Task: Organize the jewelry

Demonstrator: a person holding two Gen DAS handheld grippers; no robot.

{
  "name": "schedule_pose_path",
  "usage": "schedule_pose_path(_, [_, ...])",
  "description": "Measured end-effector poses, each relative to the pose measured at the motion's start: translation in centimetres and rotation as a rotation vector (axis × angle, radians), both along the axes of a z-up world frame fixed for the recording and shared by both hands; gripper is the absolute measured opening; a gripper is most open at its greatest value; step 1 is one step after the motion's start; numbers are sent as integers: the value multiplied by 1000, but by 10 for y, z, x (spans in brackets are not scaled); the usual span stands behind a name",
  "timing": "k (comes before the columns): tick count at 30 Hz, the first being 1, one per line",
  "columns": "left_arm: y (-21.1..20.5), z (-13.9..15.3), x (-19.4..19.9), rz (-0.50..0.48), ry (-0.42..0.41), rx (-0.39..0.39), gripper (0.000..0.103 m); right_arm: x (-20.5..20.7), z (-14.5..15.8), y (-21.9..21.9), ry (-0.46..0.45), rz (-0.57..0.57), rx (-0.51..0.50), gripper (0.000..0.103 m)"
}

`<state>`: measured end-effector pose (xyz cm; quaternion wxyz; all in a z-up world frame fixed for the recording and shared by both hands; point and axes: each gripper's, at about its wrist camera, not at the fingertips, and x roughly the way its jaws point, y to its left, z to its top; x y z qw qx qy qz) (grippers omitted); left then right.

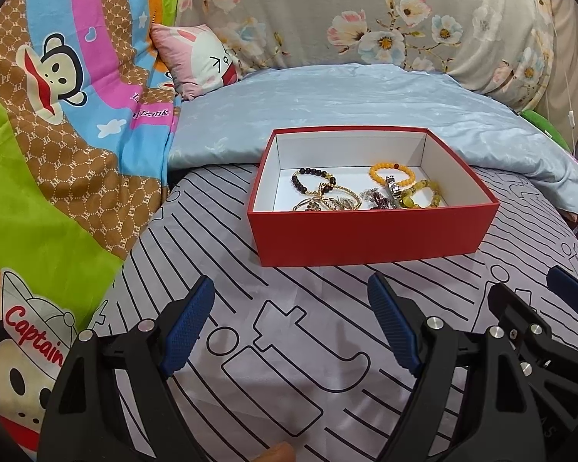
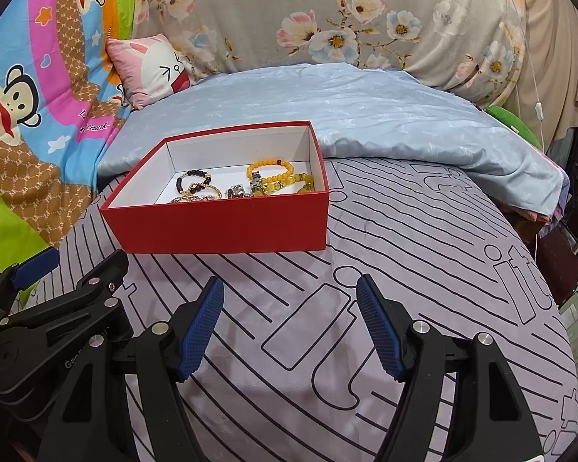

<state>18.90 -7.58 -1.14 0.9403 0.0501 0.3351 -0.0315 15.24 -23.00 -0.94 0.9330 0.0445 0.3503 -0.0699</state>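
A red box (image 1: 370,231) sits open on a bed's grey sheet (image 1: 289,346) printed with black lines, its back edge close to a folded pale-blue quilt (image 1: 366,96). Inside, on the white floor of the box, lies the jewelry: a dark bead bracelet (image 1: 308,179) at the left, an orange bead bracelet (image 1: 391,173) toward the back right, a yellow-green bead bracelet (image 1: 424,194) at the right front, and between them a tangle of gold chains (image 1: 331,200) and a silvery piece (image 1: 391,188), all touching or overlapping.

Both tongs hover over the sheet, on the near side of the box and apart from it. The left gripper (image 1: 291,323) stands with its blue pads (image 1: 187,331) wide apart and nothing between them. The right gripper (image 2: 289,327), just beside it, is likewise spread open and empty, its pads (image 2: 202,331) showing only sheet in the gap.

A cartoon-monkey blanket (image 1: 57,134) rises at the left, a pink rabbit pillow (image 1: 200,57) lies behind the quilt, and a floral duvet (image 1: 366,11) is heaped at the back.
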Motion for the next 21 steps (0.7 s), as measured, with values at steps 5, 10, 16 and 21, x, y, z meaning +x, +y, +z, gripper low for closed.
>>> schedule_pose_path(5, [0,0,0,0,6,0,79,0,0,1,0,0,-2,70])
schedule_pose_path(10, [0,-2,2,-4,16,-4,79,0,0,1,2,0,-5,70])
schedule_pose_path(16, [1,-5,2,23,14,15,79,0,-3,3,9,4,-11,70])
schedule_pose_path(21, [1,-4,1,25,6,24,79,0,-4,4,8,3,-10,70])
